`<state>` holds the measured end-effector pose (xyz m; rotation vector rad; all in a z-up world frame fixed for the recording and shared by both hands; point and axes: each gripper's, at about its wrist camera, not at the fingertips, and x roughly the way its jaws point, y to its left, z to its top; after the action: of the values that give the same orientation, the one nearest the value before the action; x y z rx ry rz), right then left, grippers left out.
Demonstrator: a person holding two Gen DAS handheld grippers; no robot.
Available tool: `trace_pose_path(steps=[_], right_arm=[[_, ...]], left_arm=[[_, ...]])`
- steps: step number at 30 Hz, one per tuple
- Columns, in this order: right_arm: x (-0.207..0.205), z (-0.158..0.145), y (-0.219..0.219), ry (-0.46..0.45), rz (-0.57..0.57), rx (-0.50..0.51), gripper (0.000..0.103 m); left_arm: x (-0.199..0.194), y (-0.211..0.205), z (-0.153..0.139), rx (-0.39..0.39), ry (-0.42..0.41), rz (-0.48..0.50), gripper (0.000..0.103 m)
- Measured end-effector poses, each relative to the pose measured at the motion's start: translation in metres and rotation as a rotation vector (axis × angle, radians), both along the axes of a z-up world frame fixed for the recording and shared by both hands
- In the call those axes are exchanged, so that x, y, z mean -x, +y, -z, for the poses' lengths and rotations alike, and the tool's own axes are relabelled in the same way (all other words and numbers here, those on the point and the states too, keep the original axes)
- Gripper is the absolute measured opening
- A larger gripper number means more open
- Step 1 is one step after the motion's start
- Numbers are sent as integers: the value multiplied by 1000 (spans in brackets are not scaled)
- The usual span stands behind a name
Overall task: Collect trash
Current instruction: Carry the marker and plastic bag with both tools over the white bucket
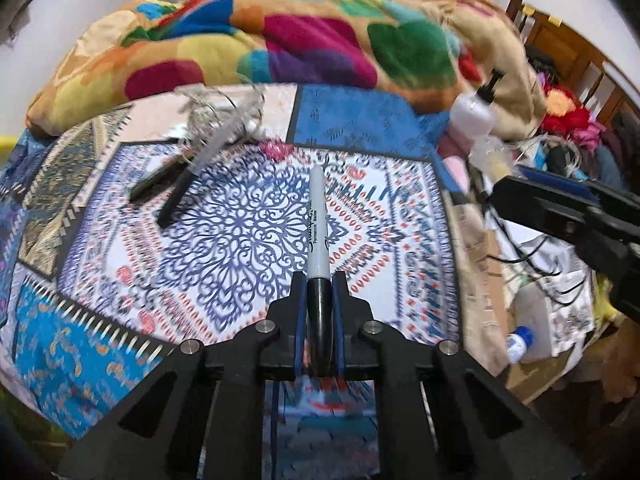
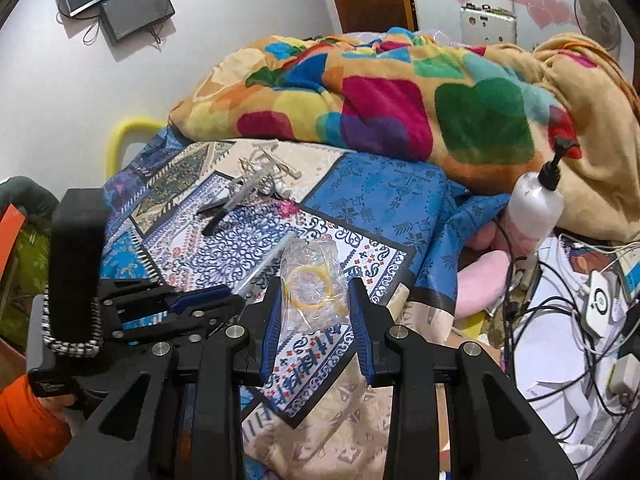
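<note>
Gripping a marker (image 1: pixel 319 216) by its black cap, your left tongs (image 1: pixel 319 280) pointed over the patterned bedspread (image 1: pixel 224 240); your right tongs (image 2: pixel 316 284) stood spread around a clear plastic bag (image 2: pixel 310 280) lying there

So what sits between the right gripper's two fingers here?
A clear plastic bag with a yellow ring inside lies between the open fingers of the right gripper, on the patterned bedspread. The right wrist view shows it.

Heaped blanket (image 1: pixel 256 40) beyond open bedsheet (image 1: pixel 240 220)
</note>
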<state>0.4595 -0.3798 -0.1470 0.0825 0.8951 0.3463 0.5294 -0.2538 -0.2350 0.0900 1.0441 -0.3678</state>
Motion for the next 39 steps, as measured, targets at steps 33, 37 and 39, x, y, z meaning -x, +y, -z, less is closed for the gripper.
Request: trace_pose_path(steps=[33,37,39], right_arm=[[132,-135,166,-254,-212,-28,29],[143,-130,208,-247,-293,-37,29],[145,-126,225,-237,-325,-40,29]], left_arm=[[222,225,-168,143,-340,-347,11],[249,261,-161,133,-338,-409,11],[261,279,-157,128,-334,-442,11]])
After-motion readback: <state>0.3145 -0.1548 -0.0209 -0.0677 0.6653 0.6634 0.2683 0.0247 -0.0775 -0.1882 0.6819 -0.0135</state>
